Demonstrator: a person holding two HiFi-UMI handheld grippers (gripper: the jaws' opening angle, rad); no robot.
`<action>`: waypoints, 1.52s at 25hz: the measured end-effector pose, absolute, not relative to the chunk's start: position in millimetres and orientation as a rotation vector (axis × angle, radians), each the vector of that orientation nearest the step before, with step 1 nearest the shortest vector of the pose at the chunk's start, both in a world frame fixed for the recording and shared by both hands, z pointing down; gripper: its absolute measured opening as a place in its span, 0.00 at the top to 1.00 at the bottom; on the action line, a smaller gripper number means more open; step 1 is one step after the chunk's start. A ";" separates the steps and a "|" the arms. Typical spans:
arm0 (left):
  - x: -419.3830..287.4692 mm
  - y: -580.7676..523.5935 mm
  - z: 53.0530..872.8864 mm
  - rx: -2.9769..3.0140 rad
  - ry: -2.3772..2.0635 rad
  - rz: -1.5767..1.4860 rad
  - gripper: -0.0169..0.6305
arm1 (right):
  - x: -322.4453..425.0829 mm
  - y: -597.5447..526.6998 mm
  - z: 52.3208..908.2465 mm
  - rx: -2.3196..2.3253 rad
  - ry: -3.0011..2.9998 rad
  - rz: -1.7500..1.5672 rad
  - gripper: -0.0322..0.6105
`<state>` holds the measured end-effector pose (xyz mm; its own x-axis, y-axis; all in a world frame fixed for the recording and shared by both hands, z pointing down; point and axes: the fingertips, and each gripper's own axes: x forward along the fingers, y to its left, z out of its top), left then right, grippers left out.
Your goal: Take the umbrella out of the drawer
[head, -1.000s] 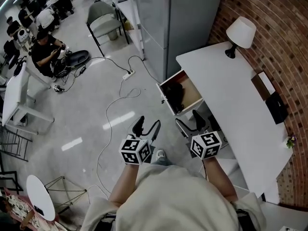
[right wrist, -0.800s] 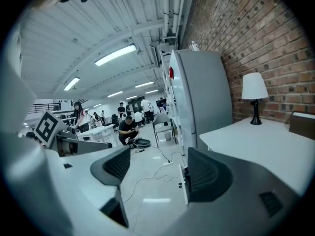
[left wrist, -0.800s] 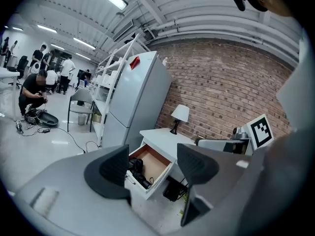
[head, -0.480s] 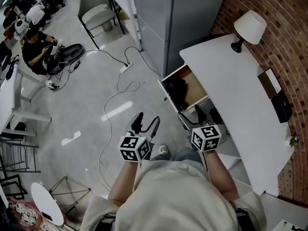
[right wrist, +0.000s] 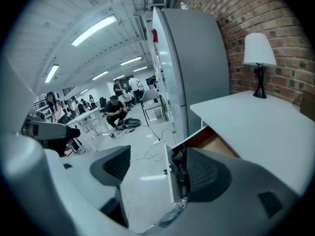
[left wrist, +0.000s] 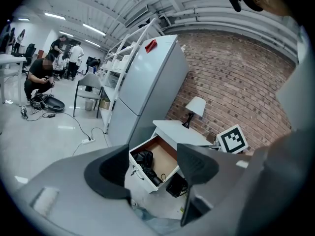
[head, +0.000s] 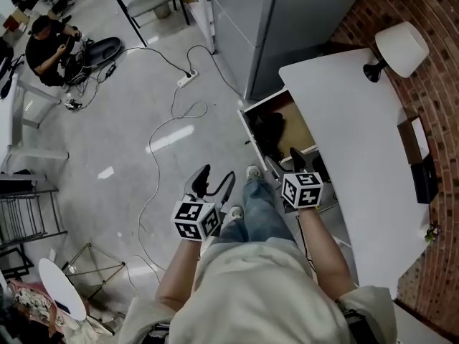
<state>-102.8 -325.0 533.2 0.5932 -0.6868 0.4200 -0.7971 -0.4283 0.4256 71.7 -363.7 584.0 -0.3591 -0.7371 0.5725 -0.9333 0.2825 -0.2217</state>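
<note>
Black umbrella (head: 270, 131); drawer (head: 300, 125) brown inside, white front; white table (head: 351, 113); red brick wall (head: 439, 99); white-shaded lamp (head: 400, 47); glossy grey floor (head: 129, 163).

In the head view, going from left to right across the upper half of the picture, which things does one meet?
Crouching person → power strip → open drawer → lamp

The drawer (head: 300, 126) lies open from above at its front, while the desk top (head: 351, 135) overhangs its rear.
</note>
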 end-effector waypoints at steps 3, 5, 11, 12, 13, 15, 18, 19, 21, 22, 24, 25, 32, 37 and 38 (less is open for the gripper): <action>-100.1 -345.5 542.3 2.207 -1.196 0.256 0.52 | 80.6 -391.9 612.6 1.500 -2.159 0.825 0.41; -98.1 -358.4 548.8 2.188 -1.210 0.259 0.52 | 85.6 -409.4 630.7 1.484 -2.134 0.856 0.41; -90.8 -395.5 572.3 2.137 -1.234 0.247 0.52 | 95.0 -451.4 693.0 1.417 -2.049 0.912 0.41; -89.4 -401.5 576.5 2.129 -1.237 0.244 0.52 | 95.6 -457.3 704.9 1.406 -2.034 0.921 0.41; -88.2 -406.8 581.4 2.122 -1.238 0.245 0.52 | 95.8 -462.5 716.9 1.394 -2.019 0.930 0.41; -85.9 -415.2 592.7 2.106 -1.236 0.254 0.52 | 95.1 -470.8 740.6 1.366 -1.996 0.955 0.41; -82.0 -425.2 611.3 2.079 -1.227 0.274 0.52 | 94.7 -480.4 775.6 1.319 -1.963 0.992 0.41; -80.5 -428.0 617.4 2.072 -1.224 0.282 0.52 | 95.7 -482.8 787.5 1.304 -1.948 0.998 0.41; -76.8 -431.9 628.3 2.060 -1.220 0.299 0.52 | 99.5 -485.8 810.4 1.278 -1.915 1.009 0.41; -74.9 -433.0 633.1 2.056 -1.217 0.308 0.52 | 101.6 -486.4 820.9 1.267 -1.898 1.016 0.41; -71.7 -433.5 642.3 2.049 -1.213 0.322 0.52 | 104.3 -487.0 839.3 1.248 -1.873 1.033 0.41; -70.4 -433.2 647.0 2.043 -1.212 0.326 0.52 | 104.5 -487.5 847.4 1.239 -1.867 1.040 0.41; -64.0 -431.7 676.9 1.994 -1.209 0.357 0.52 | 99.4 -496.4 891.5 1.186 -1.840 1.062 0.41; -64.2 -432.3 690.0 1.966 -1.212 0.373 0.52 | 92.8 -501.2 908.1 1.138 -1.855 1.106 0.40; -64.4 -432.9 691.8 1.960 -1.214 0.373 0.52 | 92.1 -501.2 910.2 1.129 -1.864 1.137 0.41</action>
